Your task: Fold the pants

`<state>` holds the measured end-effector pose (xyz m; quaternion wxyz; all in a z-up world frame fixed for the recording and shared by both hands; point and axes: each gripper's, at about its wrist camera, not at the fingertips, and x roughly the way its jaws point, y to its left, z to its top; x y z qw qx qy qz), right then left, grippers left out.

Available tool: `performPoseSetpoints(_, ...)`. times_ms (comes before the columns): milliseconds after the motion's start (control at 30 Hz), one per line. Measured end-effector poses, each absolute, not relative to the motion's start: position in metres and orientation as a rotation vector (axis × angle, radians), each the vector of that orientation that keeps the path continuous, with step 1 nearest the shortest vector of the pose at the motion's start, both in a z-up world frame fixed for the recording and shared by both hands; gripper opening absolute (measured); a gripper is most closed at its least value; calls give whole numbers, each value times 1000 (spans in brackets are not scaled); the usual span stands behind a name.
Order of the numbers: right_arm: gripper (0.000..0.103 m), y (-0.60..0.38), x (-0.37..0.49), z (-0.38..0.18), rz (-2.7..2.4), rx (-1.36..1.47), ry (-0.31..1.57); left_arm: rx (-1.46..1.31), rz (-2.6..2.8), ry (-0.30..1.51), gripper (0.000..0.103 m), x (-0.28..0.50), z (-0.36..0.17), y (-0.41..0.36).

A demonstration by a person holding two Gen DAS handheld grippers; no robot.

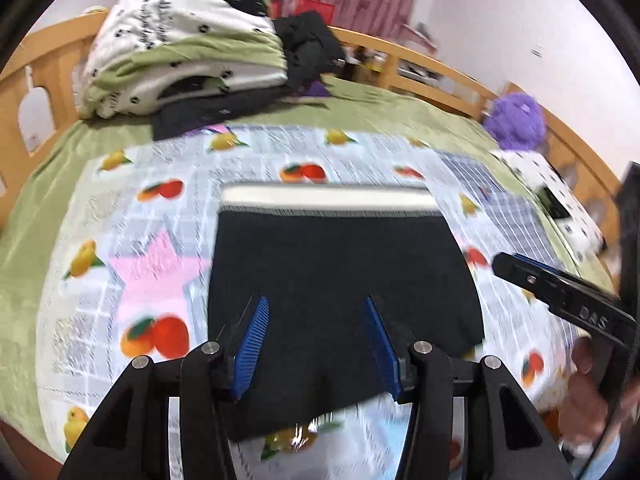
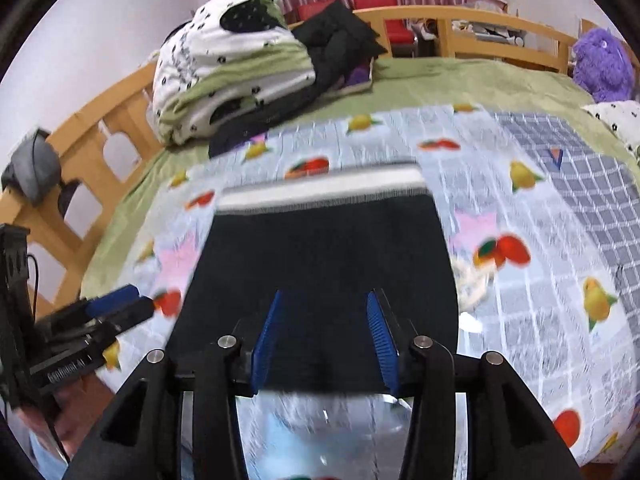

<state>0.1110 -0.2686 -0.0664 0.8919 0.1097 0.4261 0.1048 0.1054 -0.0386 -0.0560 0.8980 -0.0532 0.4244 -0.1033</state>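
Okay, the fruit-print bedspread [image 1: 160, 208] is slippery-looking, and the black pants [image 1: 340, 280] lie folded flat on it, white waistband [image 1: 328, 196] far side. My left gripper [image 1: 316, 344] and right gripper [image 2: 326, 340] hang spread, empty (both above the near edge). Snagging that edge would undo the fold.

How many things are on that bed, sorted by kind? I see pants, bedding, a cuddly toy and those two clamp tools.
Dark pants, lying folded flat on the fruit-print sheet: 1
Folded quilt bundle: 1
Black clothing heap: 1
Purple plush toy: 1
Hand-held grippers, left gripper and right gripper, both open: 2
Total: 6
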Motion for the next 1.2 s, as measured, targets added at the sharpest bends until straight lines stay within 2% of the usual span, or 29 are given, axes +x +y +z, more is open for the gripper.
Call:
performPoseSetpoints(133, 59, -278, 152, -57, 170, 263, 841, -188, -160, 856, 51, 145, -47, -40)
performPoseSetpoints(233, 60, -287, 174, -73, 113, 265, 808, -159, -147, 824, 51, 172, -62, -44)
performPoseSetpoints(333, 60, -297, 192, -114, 100, 255, 824, -88, -134, 811, 51, 185, -93, -44)
performPoseSetpoints(400, 55, -299, 206, -136, 65, 211, 891, -64, -122, 823, 50, 193, -109, -46)
performPoseSetpoints(433, 44, -298, 214, -143, 57, 160, 917, -56, -121, 844, 50, 200, -118, -48)
performPoseSetpoints(467, 39, -299, 216, -146, 51, 139, 909, -51, -130, 849, 50, 204, -121, -49)
performPoseSetpoints(600, 39, -305, 224, -159, 34, 115, 881, -29, -101, 811, 51, 218, -129, -49)
performPoseSetpoints(700, 49, -318, 232, -176, 37, 185, 898, -65, -64, 855, 51, 227, -145, -38)
performPoseSetpoints(733, 61, -324, 235, -178, 32, 219, 888, -88, -48, 874, 51, 230, -150, -33)
performPoseSetpoints(767, 65, -331, 240, -180, 47, 260, 888, -110, -35, 884, 51, 233, -153, -29)
performPoseSetpoints(833, 64, -346, 254, -186, 95, 365, 900, -151, -16, 888, 51, 235, -154, -20)
performPoseSetpoints(900, 51, -354, 264, -191, 170, 480, 917, -173, -22, 884, 51, 236, -154, -16)
performPoseSetpoints(967, 35, -351, 263, -182, 146, 474, 902, -196, -19, 876, 51, 236, -154, -11)
performPoseSetpoints(1100, 19, -323, 252, -155, 101, 297, 829, -269, -8, 866, 51, 236, -153, 2)
performPoseSetpoints(1200, 10, -337, 249, -149, 87, 417, 813, -292, -2, 844, 51, 234, -150, 11)
